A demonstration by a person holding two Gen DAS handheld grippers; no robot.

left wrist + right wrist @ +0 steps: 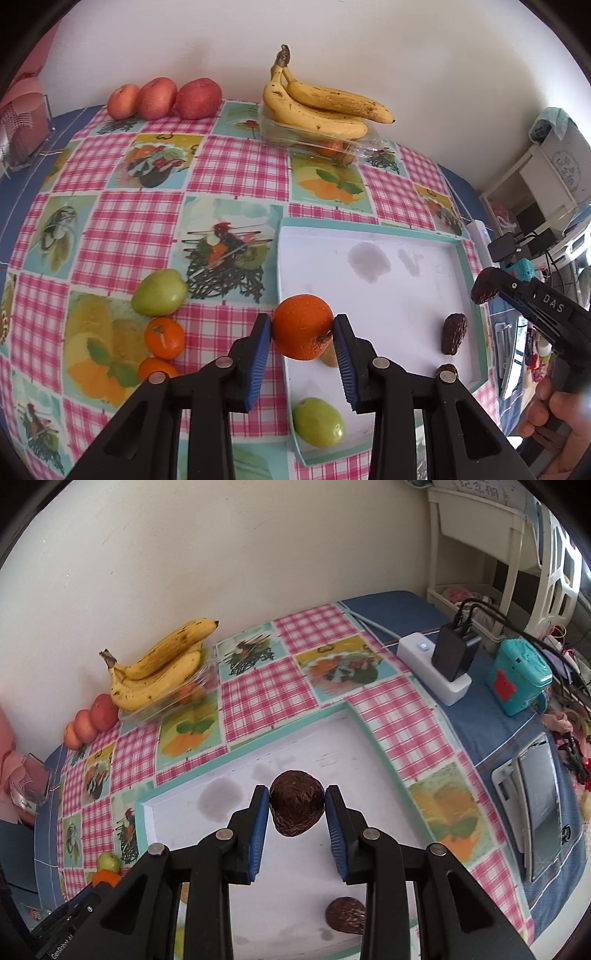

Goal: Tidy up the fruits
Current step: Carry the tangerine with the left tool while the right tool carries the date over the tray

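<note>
My left gripper [302, 326] is shut on an orange [301, 325] and holds it over the left edge of the white tray [406, 295]. My right gripper [296, 801] is shut on a dark wrinkled date [296, 802] above the tray [369, 746]; it also shows in the left wrist view [484, 291]. In the tray lie a green fruit [318, 422], a date [453, 333] and another date [446, 368] near the front rim. On the cloth left of the tray sit a green fruit [159, 292] and two small oranges [164, 338].
Bananas [321, 103] lie on a clear plastic box [317, 142] at the back by the wall. Three red apples [162, 98] stand at the back left. A white power strip with charger [439, 664], a teal box [517, 681] and a tablet [535, 812] lie to the right.
</note>
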